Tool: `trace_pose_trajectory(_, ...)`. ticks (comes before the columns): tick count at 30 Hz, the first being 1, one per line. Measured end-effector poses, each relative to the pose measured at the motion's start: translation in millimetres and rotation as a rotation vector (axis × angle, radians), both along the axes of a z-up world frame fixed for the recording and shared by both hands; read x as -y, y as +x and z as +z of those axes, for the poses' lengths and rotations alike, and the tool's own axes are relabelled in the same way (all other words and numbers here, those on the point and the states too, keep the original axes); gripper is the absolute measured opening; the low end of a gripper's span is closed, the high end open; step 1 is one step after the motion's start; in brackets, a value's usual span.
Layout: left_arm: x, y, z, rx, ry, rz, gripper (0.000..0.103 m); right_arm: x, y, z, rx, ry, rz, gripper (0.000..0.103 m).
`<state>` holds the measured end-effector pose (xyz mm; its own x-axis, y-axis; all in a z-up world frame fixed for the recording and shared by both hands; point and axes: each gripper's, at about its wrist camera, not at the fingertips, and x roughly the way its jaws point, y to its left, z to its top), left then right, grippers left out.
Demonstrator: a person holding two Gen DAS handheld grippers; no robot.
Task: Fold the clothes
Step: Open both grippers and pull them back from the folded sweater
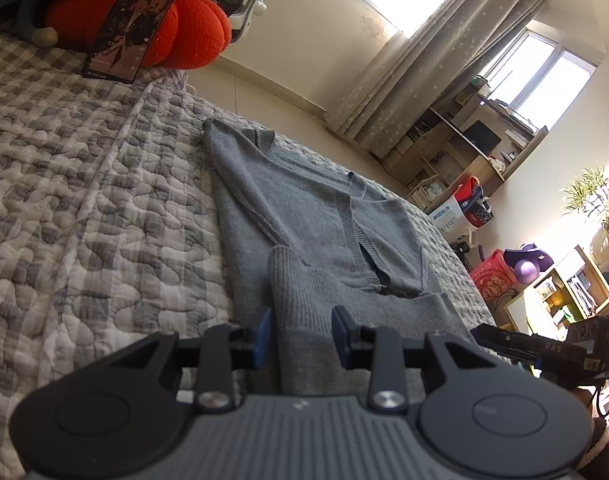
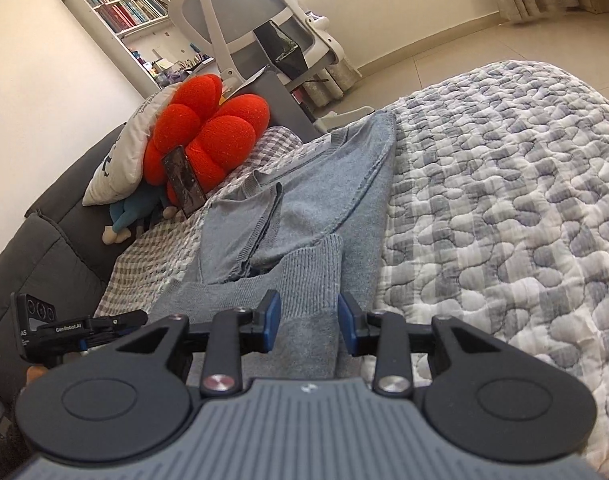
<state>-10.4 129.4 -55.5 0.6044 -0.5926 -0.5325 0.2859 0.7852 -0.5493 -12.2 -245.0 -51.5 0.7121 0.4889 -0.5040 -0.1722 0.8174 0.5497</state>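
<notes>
My left gripper and right gripper both stand spread, pads clear of cloth. The grey sweater runs lengthwise straight ahead of me, its ribbed cuffs between each pair of jaws.

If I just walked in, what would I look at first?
Probably the big red cushion, puffy like a flower, at the far end of the bed by a white pillow. Next, the grey sweater lying partly folded on the checked quilt. Up close, each gripper stands open over the sweater's near edge.
</notes>
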Motion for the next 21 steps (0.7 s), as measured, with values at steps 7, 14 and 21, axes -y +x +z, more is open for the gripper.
trace_pose_trajectory(7, 3, 13, -8, 0.004, -0.036, 0.016, 0.022, -11, 15, -12, 0.062, -0.033, -0.024, 0.036)
trace_pose_trajectory(14, -11, 3, -13, 0.074, -0.154, 0.015, 0.007, -10, 9, -14, 0.147, -0.049, -0.063, 0.012)
trace_pose_trajectory(21, -1, -3, -12, 0.098, 0.023, 0.078, 0.025, -5, 11, -17, 0.136, -0.059, -0.091, 0.011)
